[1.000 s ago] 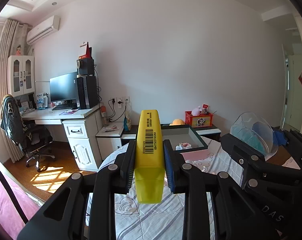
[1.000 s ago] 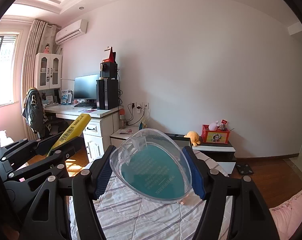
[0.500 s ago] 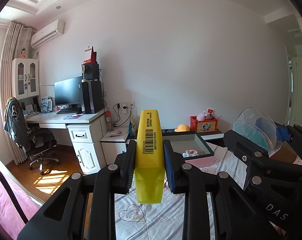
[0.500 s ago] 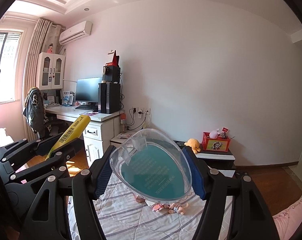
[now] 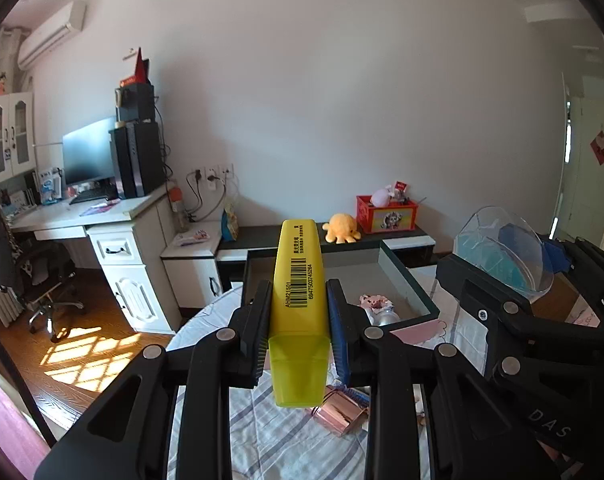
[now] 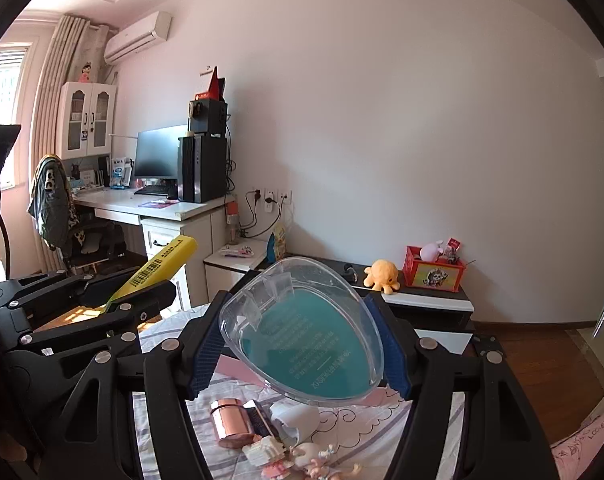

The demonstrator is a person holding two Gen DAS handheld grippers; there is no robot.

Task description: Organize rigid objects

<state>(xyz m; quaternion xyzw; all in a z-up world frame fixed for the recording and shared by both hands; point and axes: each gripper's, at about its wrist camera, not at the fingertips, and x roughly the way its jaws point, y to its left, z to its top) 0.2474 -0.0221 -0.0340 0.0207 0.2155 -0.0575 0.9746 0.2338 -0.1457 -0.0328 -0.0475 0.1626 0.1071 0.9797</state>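
My left gripper [image 5: 298, 312] is shut on a yellow highlighter [image 5: 298, 292] with a barcode label, which points forward and up between the pads. The same highlighter [image 6: 157, 272] shows at the left of the right wrist view. My right gripper [image 6: 302, 344] is shut on a clear egg-shaped plastic case [image 6: 302, 332] with a teal card inside; the case [image 5: 502, 248] also appears at the right of the left wrist view. Ahead on the bed stands a dark-rimmed tray [image 5: 406, 280] holding a small figure [image 5: 376, 302].
A striped bedsheet [image 6: 342, 432] carries a rose-gold cylinder [image 6: 231, 420], a white piece [image 6: 297, 420] and small figurines [image 6: 302, 460]. Beyond are a low black-and-white cabinet [image 5: 406, 240] with an orange plush [image 5: 342, 228] and red box [image 5: 386, 214], a white desk [image 5: 101, 220] and an office chair [image 5: 33, 272].
Both grippers have moved forward over the bed toward the tray, holding their objects. The tray looks nearer, and the rose-gold cylinder and figurines have come into view below.
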